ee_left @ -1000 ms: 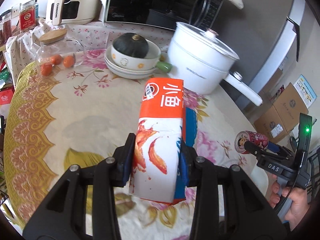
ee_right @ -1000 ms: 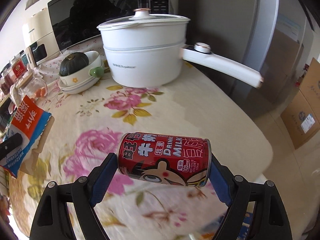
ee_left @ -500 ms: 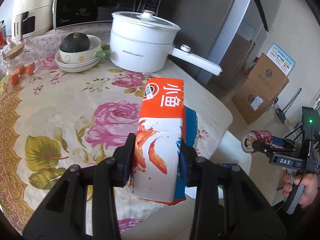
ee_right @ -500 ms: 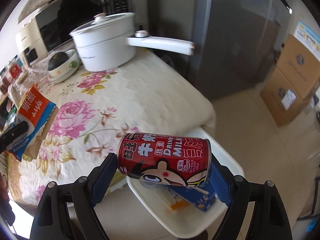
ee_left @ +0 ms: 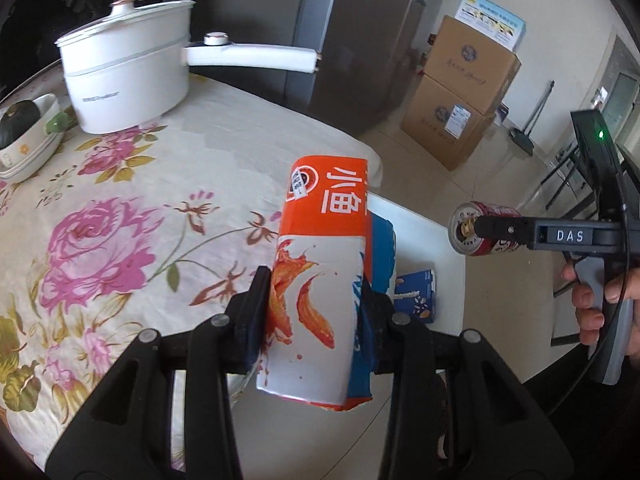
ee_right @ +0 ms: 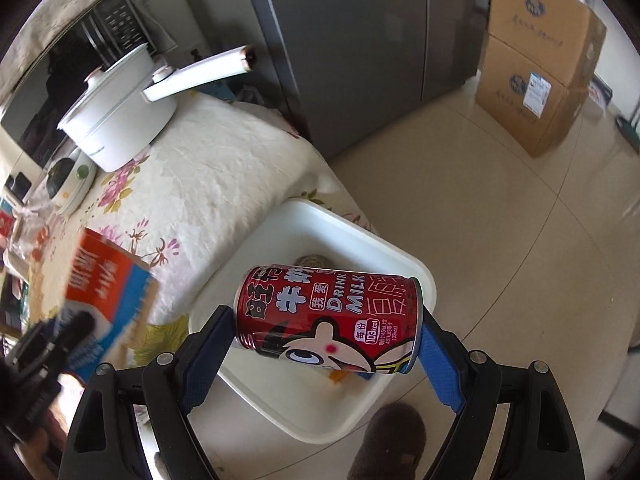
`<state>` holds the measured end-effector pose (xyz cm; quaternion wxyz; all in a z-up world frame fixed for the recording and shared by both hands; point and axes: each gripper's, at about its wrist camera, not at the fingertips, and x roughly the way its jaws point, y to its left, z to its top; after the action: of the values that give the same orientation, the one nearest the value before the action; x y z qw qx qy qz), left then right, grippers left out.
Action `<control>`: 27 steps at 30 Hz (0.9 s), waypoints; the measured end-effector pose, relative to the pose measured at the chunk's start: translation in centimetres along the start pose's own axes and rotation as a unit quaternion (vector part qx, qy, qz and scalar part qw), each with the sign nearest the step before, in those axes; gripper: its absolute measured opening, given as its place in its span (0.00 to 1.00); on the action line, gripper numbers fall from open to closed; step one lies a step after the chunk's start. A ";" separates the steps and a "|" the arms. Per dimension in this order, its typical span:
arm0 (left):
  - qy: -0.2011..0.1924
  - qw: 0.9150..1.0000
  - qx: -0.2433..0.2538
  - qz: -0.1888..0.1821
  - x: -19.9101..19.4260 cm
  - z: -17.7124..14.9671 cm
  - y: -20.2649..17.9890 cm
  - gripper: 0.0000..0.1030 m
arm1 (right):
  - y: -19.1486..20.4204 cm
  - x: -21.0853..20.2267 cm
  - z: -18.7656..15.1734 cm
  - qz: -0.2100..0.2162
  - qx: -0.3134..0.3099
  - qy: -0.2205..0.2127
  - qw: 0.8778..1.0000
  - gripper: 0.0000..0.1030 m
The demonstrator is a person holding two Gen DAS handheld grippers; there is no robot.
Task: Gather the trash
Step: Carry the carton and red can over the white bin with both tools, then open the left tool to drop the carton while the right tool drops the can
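Floral tablecloth (ee_left: 120, 220) now fills only the left half of the left wrist view, where a second ago it filled nearly the whole frame; both hands have swung off the table toward its edge, and the white bin (ee_right: 360, 248) on the tiled floor beside the table has come into sight. In the right wrist view the bin sits directly beneath the red can (ee_right: 328, 320), where a second ago only tablecloth lay under it. That suggests the carry is nearly finished and the drop into the bin is the step in hand.

The left gripper (ee_left: 316, 312) is clamped on the orange snack packet (ee_left: 320, 272), held upright with the pads pressing its sides, over the table edge and near the bin's rim. The right gripper (ee_right: 326, 340) is clamped end to end on the can, which lies sideways between the blue pads.

Already in the bin are a blue carton (ee_left: 416, 296) and a round metal lid or can end (ee_right: 310, 261) (too small to read).

Writing: the packet shows large white characters "小鱼" on orange; the can reads "DRINK MILK" and "103kcal" among Chinese characters; the right gripper's body carries "DAS". The white pot (ee_left: 128, 72) bears a small grey brand mark, illegible here.
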<state>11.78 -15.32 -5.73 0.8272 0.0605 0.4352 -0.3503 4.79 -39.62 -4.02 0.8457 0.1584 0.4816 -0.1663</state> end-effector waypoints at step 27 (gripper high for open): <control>0.034 0.999 -0.027 0.007 4.4 -0.3 0.5 0.95 | -0.9 1.1 -0.3 -0.047 -0.009 0.017 0.999 0.86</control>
<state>13.54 -17.17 -9.35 0.8155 0.0530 0.4722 -0.3303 4.68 -40.39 -5.21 0.8301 0.1303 0.5044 -0.1989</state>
